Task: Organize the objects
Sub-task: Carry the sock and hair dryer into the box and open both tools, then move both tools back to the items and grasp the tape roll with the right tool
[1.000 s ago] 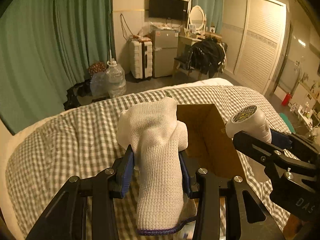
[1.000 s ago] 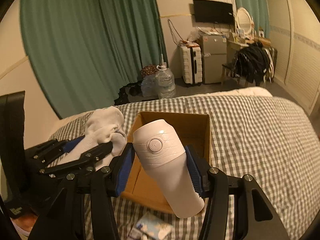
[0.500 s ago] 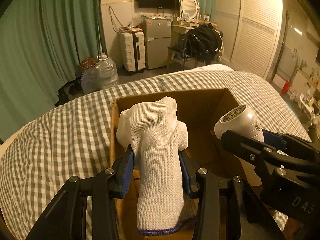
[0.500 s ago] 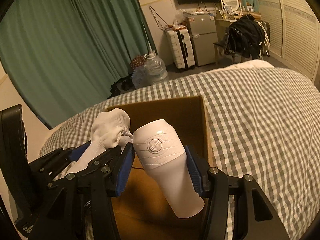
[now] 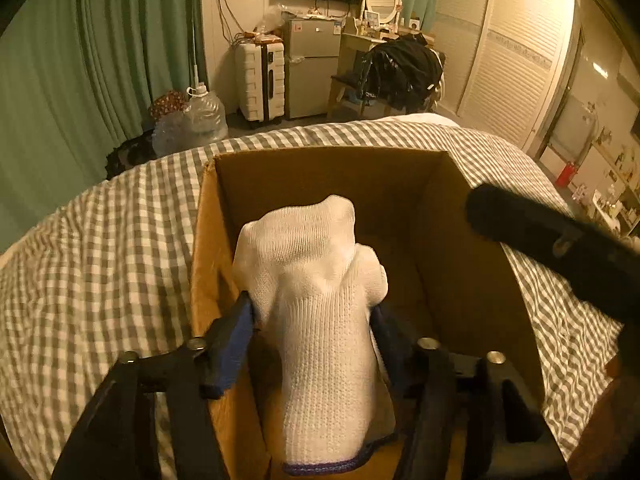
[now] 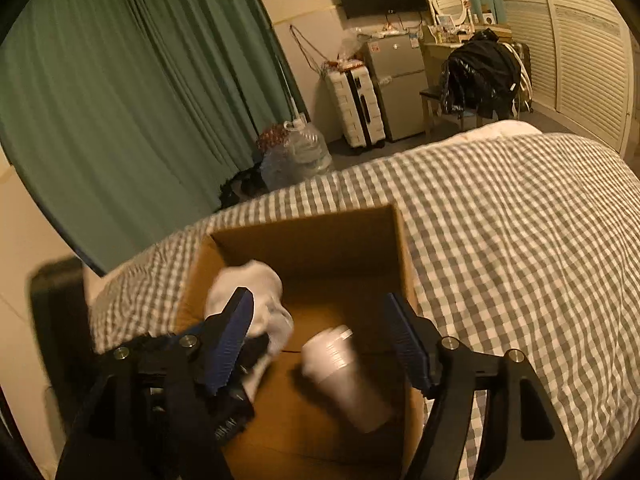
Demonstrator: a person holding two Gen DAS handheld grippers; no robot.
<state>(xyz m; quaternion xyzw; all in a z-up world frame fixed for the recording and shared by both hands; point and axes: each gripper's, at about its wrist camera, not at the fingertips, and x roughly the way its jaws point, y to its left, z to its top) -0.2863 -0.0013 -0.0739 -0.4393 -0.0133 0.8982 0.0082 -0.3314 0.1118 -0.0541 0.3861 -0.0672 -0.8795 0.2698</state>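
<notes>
An open brown cardboard box [image 5: 320, 168] [image 6: 304, 236] stands on the checked bed. My left gripper [image 5: 314, 312] is shut on a white knitted glove [image 5: 320, 300] and holds it over the box's inside; the glove also shows in the right wrist view [image 6: 256, 292]. My right gripper [image 6: 320, 336] is open above the box. A white bottle [image 6: 344, 376], blurred, is below its fingers inside the box. One black finger of the right gripper [image 5: 560, 248] crosses the left wrist view.
The grey-and-white checked bedspread [image 6: 520, 240] surrounds the box. Green curtains [image 5: 100, 60], water jugs [image 5: 200, 120], a white suitcase [image 5: 260, 80], a small fridge [image 5: 316, 64] and a chair with black clothes [image 5: 400, 68] stand beyond the bed.
My right gripper has opened and let go of the white bottle, which has dropped into the box. Both grippers have moved forward over the box. The left still holds the glove.
</notes>
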